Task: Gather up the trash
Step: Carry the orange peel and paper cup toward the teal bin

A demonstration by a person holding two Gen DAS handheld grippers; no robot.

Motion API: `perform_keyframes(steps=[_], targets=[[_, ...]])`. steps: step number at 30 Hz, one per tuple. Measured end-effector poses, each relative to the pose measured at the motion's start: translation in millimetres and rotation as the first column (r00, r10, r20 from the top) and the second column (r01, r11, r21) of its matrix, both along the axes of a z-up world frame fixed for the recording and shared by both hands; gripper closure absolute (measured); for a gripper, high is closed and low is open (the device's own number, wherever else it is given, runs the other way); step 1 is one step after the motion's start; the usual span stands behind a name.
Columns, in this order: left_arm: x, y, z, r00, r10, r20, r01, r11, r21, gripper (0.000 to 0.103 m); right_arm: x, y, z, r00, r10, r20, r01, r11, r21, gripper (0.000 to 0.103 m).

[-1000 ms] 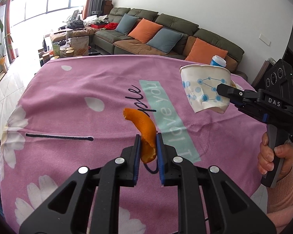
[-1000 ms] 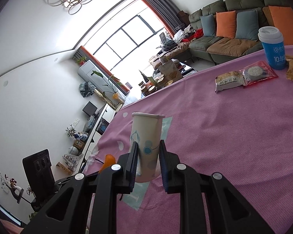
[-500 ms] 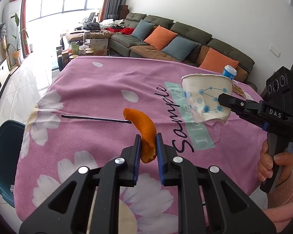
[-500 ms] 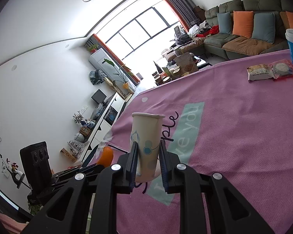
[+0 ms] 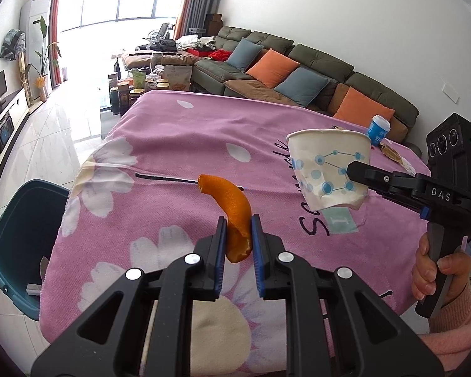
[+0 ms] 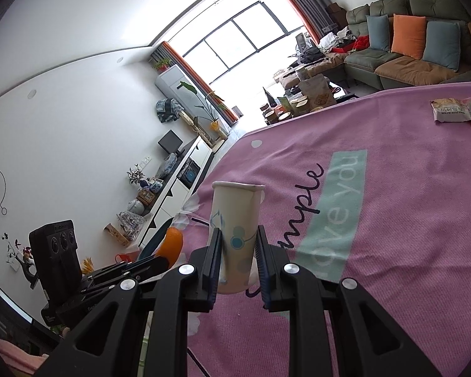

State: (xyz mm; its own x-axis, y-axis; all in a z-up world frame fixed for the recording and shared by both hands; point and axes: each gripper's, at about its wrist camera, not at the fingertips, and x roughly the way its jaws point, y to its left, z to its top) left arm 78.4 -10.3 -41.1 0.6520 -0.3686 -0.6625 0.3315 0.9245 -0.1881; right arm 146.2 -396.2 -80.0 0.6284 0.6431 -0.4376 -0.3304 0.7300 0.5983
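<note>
A: What is the left gripper [image 5: 238, 235] doing?

B: It is clenched on a piece of orange peel [image 5: 232, 210]. The blue pads press on the lower end of the peel, which is held in the air above the pink tablecloth [image 5: 179, 138].

A: How does the peel lie?

B: It is a curved strip. Its long axis runs up and away from the jaws, and the free tip bends to the left, toward the far side of the table.

A: And the right gripper [image 6: 237, 254]?

B: It grips a white paper cup [image 6: 235, 220] with a blue dot pattern, the pads squeezing its lower half. In the left wrist view the cup [image 5: 329, 169] hangs over the right part of the cloth, its wall dented and its base crumpled.

A: Which way does the cup point?

B: Mouth up, long axis close to upright, leaning slightly.

A: Anything near the table?

B: A dark teal bin [image 5: 18, 245] stands on the floor by the near left corner, some scraps inside. Snack packets [image 6: 452, 111] lie on the far right of the cloth, well apart from both grippers.
</note>
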Motion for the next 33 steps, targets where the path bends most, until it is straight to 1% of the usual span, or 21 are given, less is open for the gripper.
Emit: perform_keyframes(steps=[17,33], targets=[[-8.4,30.3,0.4,0.998,0.066,0.006,-0.066,0.998,-0.003,0.087,9.6,28.8,0.1,0.998,0.068,0.003,-0.068,0.998,-0.001,0.083],[-13.4,59.2,3.1,0.991,0.135,0.018,-0.134,0.991,-0.007,0.087,20.2,51.7,1.7,0.990,0.137,0.008,-0.137,0.991,-0.008,0.083]])
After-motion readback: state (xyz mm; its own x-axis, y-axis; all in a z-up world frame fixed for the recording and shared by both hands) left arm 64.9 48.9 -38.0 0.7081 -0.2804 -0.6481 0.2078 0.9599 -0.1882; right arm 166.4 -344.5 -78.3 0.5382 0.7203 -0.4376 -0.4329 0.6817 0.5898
